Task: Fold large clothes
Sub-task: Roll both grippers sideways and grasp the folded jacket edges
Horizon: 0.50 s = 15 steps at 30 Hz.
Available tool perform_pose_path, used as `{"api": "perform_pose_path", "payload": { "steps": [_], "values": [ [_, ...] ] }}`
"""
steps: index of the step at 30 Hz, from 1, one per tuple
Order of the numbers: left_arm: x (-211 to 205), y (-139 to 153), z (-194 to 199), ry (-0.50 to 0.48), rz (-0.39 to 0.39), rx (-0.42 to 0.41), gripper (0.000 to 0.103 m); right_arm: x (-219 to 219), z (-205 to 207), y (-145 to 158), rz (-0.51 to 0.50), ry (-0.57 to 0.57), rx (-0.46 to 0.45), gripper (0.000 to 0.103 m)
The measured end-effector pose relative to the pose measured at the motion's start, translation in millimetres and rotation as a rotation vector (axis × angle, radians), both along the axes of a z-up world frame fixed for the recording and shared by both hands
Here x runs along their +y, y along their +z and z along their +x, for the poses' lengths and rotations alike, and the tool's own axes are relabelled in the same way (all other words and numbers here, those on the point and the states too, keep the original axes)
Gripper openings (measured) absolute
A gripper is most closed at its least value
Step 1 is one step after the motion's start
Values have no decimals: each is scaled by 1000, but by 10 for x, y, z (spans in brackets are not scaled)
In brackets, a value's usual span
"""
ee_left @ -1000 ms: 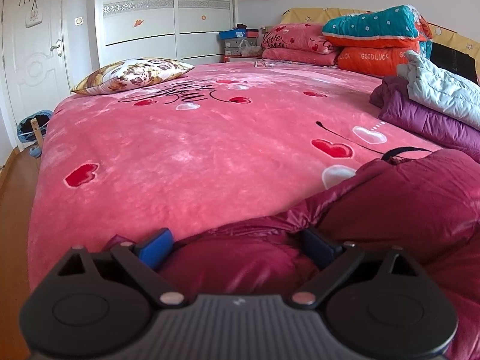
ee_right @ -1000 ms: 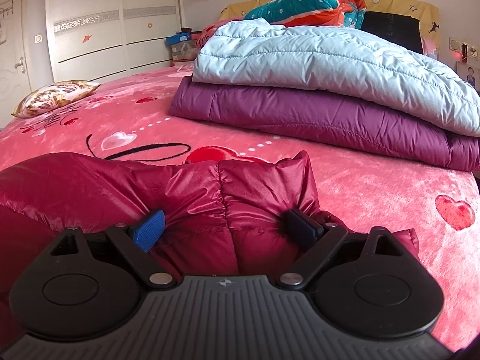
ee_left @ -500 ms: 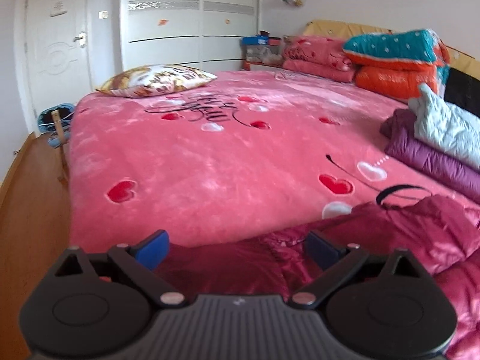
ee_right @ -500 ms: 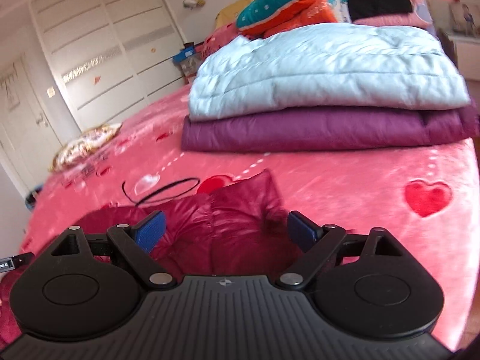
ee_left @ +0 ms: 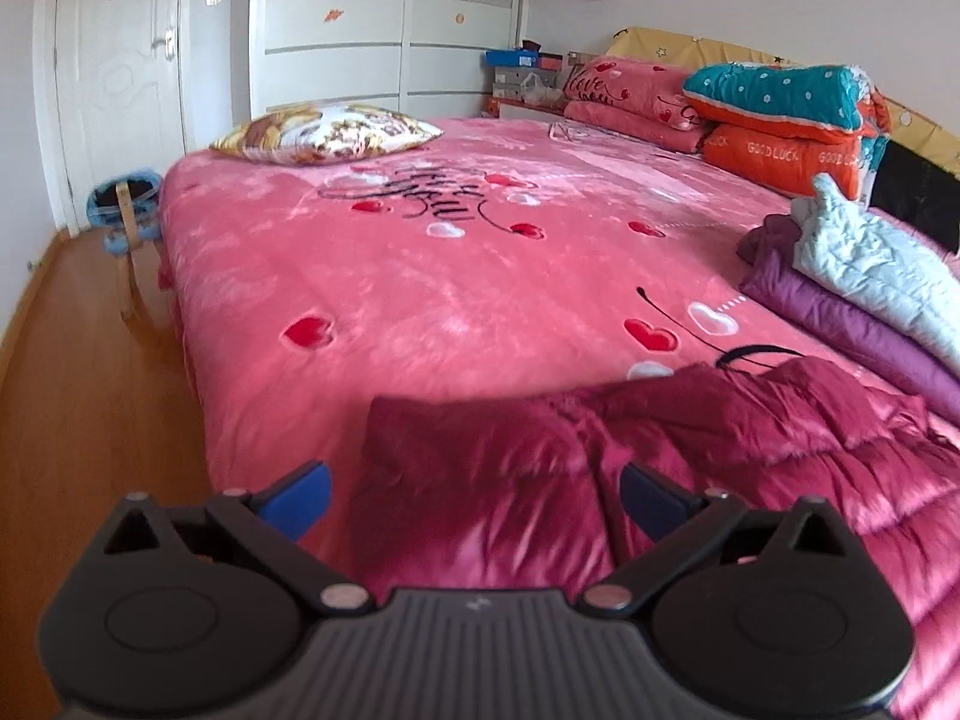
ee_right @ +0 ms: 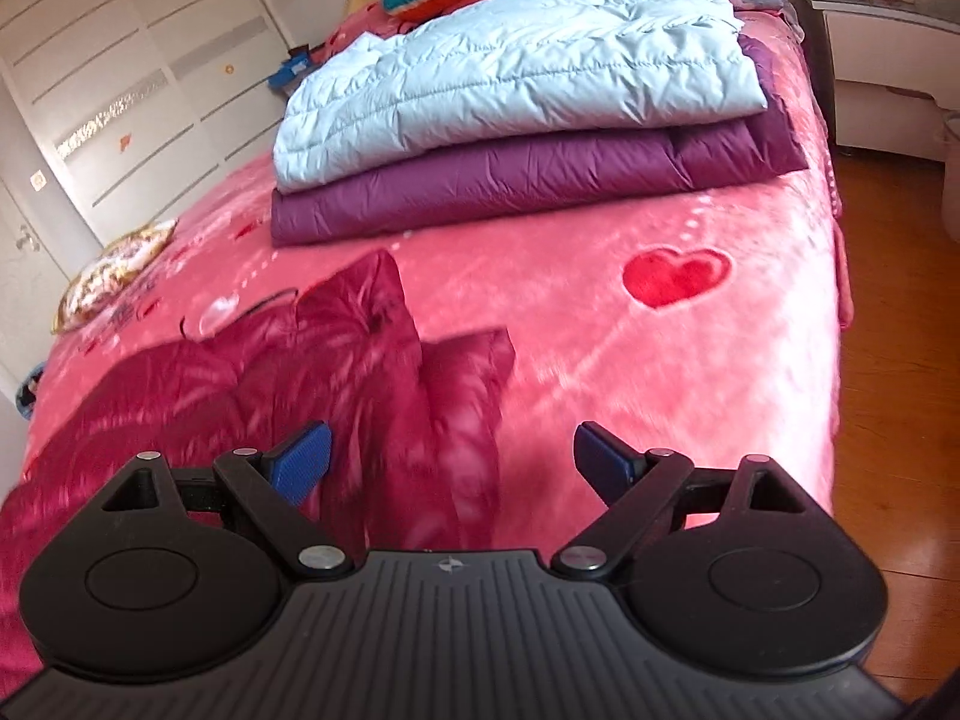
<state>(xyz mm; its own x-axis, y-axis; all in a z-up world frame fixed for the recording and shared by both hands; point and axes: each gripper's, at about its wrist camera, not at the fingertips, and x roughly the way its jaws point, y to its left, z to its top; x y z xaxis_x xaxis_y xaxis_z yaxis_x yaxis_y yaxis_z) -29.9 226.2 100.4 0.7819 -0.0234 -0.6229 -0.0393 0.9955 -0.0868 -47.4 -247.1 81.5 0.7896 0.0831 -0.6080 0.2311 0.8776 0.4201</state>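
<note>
A dark red padded jacket [ee_left: 690, 450] lies on the pink bed near its front edge; it also shows in the right wrist view [ee_right: 270, 396]. My left gripper [ee_left: 474, 495] is open and empty, raised above the jacket's left end. My right gripper [ee_right: 450, 462] is open and empty, raised above the jacket's right end. Neither gripper touches the jacket.
A folded light blue jacket [ee_right: 510, 78] lies on a folded purple one [ee_right: 510, 180] at the bed's right side. A patterned pillow [ee_left: 324, 132] and stacked quilts [ee_left: 786, 120] lie further back. Wooden floor [ee_left: 90, 420] borders the bed's left edge, and also its right edge [ee_right: 894, 420].
Both grippers have pulled up and back from the red jacket, which they pressed into a second ago. The jacket stays on the bed.
</note>
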Motion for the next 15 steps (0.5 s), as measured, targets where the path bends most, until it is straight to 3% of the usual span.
{"api": "perform_pose_path", "payload": {
  "steps": [4, 7, 12, 15],
  "values": [
    [302, 64, -265, 5, -98, 21, 102, 47, -182, -58, -50, 1, 42, 103],
    [566, 51, -406, 33, -219, 31, 102, 54, -337, -99, -52, -11, 71, 103],
    [867, -197, -377, 32, -464, 119, 102, 0, -564, -83, 21, -38, 67, 103],
    [930, -431, -319, 35, -567, 163, 102, -41, -682, -52, 82, -30, 34, 103]
  ]
}}
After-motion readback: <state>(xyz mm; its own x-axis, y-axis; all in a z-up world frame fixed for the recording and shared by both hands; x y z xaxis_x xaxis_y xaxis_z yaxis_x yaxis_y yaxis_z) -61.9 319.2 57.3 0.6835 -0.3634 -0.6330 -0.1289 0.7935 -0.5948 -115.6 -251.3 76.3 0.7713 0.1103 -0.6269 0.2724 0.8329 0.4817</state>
